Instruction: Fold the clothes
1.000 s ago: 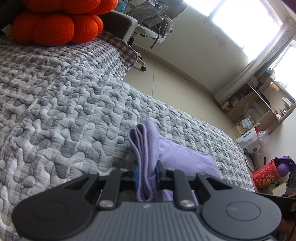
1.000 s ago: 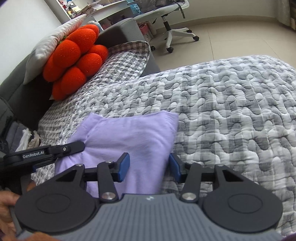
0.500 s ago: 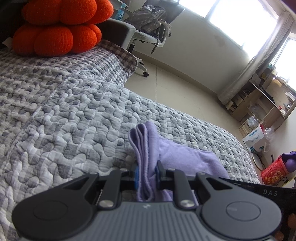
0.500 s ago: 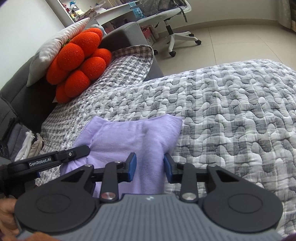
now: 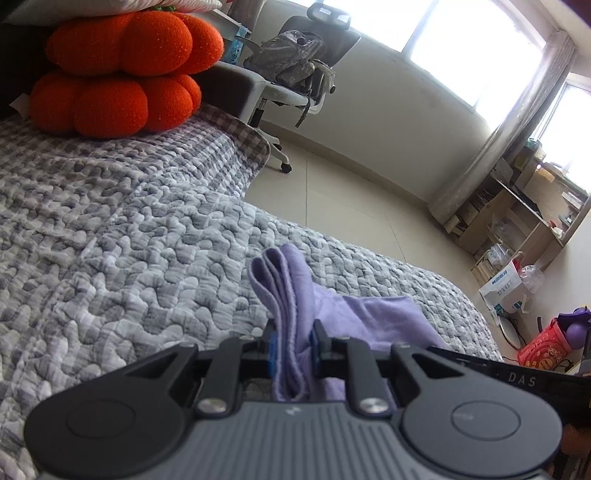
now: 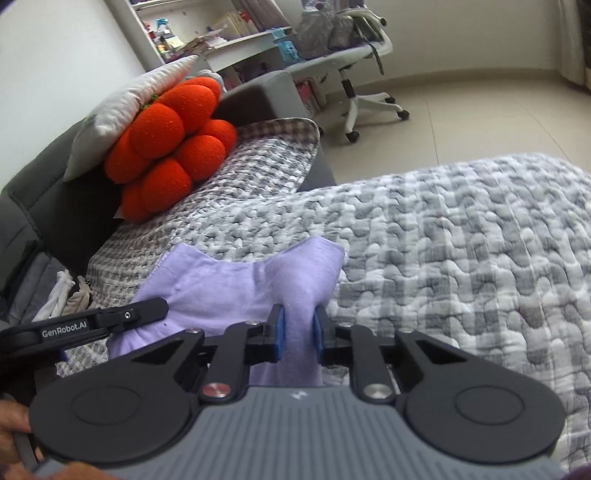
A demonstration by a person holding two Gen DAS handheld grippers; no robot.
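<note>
L tongs (image 5: 292, 345) & R tongs (image 6: 298, 334) both clenched on lilac cloth (image 6: 236, 284), atop grey quilt (image 6: 461, 258).

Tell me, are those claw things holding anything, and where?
Both grip the purple cloth: left gripper on its bunched folded edge, right gripper on a near corner.

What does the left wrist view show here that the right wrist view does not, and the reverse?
Only the left wrist view shows the bright window, the curtain, a wooden shelf unit and a red bag on the floor.

Only the right wrist view shows the white pillow on the orange cushion, a white bookshelf, and the left gripper's finger from the side.

Both share the lilac garment, pinched in each gripper's jaws, the grey quilt, the cushion and the office chair.
</note>
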